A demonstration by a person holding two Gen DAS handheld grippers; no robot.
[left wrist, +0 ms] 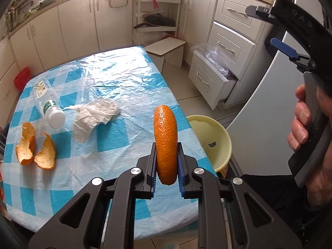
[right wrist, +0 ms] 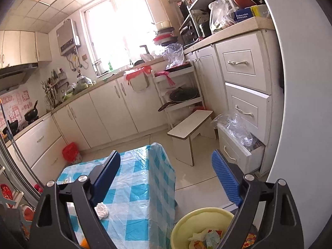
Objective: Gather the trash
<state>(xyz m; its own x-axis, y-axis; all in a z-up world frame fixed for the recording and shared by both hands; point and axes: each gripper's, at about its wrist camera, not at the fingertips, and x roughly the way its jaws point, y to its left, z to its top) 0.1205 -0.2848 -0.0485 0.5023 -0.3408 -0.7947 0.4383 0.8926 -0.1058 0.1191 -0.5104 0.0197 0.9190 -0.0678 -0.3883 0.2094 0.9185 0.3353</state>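
My left gripper [left wrist: 166, 147] is shut on a curved piece of orange peel [left wrist: 165, 124], held on edge above the right side of the blue checked table [left wrist: 116, 76]. Two more peel pieces [left wrist: 26, 145] lie at the table's left, beside a lying plastic bottle [left wrist: 48, 103] and a crumpled tissue [left wrist: 93, 114]. A yellow bin [left wrist: 226, 143] stands on the floor just right of the table. My right gripper [right wrist: 164, 155] is open with nothing between its pads. It hangs above the bin [right wrist: 182, 224], which holds paper wrappers [right wrist: 207, 236]. It also shows in the left wrist view, right gripper [left wrist: 260, 26] in a hand.
A low white stool [left wrist: 166, 47] stands beyond the table. The bottom drawer [left wrist: 211, 83] is pulled out with a clear plastic bag on it. A white fridge door [left wrist: 259, 124] is close on the right. A red basket [left wrist: 21, 78] sits on the floor at the left.
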